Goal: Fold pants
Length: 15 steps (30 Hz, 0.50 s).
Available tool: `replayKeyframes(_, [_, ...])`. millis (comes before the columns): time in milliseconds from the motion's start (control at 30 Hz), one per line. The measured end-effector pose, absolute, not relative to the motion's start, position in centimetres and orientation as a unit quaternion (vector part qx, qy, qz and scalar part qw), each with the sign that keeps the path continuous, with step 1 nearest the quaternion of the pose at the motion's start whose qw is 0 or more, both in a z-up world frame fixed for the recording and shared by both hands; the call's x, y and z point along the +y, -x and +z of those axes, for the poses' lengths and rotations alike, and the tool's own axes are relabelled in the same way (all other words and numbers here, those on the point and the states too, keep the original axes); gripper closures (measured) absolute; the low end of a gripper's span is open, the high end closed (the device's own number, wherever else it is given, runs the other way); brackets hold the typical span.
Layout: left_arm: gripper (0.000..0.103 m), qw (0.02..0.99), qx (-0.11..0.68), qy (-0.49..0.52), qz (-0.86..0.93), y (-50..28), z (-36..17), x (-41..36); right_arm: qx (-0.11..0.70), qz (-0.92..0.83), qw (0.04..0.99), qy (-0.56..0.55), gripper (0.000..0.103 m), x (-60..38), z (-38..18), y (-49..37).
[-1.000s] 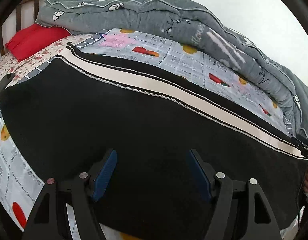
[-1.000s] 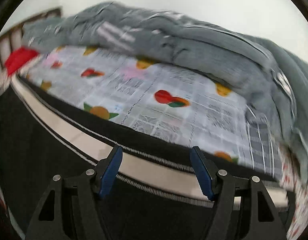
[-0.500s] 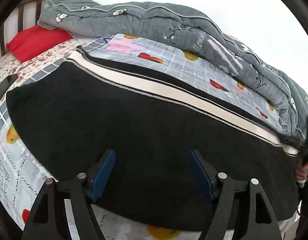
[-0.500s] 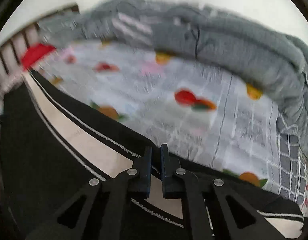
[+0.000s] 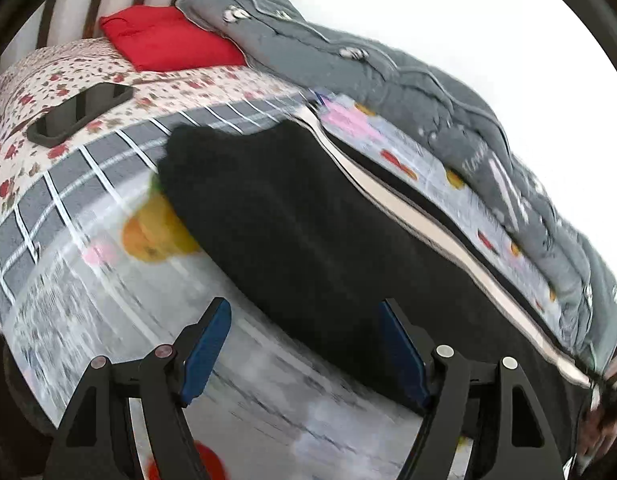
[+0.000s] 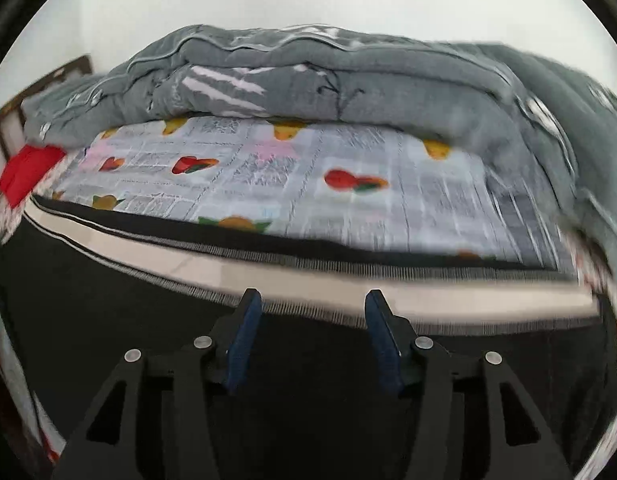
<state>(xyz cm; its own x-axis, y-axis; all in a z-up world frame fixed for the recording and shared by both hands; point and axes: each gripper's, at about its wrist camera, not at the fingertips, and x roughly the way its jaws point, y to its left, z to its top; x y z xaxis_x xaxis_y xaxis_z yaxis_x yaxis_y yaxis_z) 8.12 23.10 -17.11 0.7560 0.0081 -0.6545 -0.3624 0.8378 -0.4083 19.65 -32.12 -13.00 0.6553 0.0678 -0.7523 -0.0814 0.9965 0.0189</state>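
Black pants (image 5: pixel 328 240) with a cream side stripe (image 5: pixel 428 236) lie flat along the bed. My left gripper (image 5: pixel 304 320) is open and empty, hovering above the near edge of the pants and the sheet. In the right wrist view the pants (image 6: pixel 108 300) fill the foreground, the cream stripe (image 6: pixel 268 276) running left to right. My right gripper (image 6: pixel 312 304) is open and empty, just above the black cloth beside the stripe.
The fruit-print grey sheet (image 5: pixel 108 280) covers the bed. A rolled grey quilt (image 5: pixel 388 80) lies along the far side, also in the right wrist view (image 6: pixel 348 80). A red pillow (image 5: pixel 168 36) and a black holder (image 5: pixel 76 112) sit near the headboard.
My right gripper shut on the pants by the stripe half a second ago, then opened and let go. My left gripper has swung left and back, showing more sheet and the pants' end.
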Motion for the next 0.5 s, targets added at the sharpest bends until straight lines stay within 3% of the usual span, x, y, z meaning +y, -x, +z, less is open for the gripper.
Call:
replayKeyframes(200, [0.031, 0.887, 0.311, 0.329, 0.087, -11.1, -18.1, 27.3, 0.452, 0.037, 0.888, -0.080, 0.050, -32.6, -13.8, -14.6])
replayKeyframes(333, [0.031, 0.882, 0.302, 0.356, 0.070, -13.2, -18.1, 28.8, 0.451, 0.018, 0.889, -0.077, 0.050, -32.4, -12.8, -11.9])
replayKeyframes(433, [0.050, 0.872, 0.303, 0.379, 0.071, -13.8, -18.0, 29.7, 0.452, 0.005, 0.888, -0.082, 0.050, -32.4, -12.5, -10.1])
replayKeyframes(467, [0.064, 0.869, 0.301, 0.386, 0.072, -13.7, -18.2, 30.0, 0.451, 0.001, 0.888, -0.085, 0.050, -32.4, -12.6, -9.4])
replayKeyframes(500, [0.071, 0.867, 0.299, 0.391, 0.074, -13.6, -18.4, 30.3, 0.452, -0.001, 0.888, -0.088, 0.050, -32.4, -12.7, -9.0])
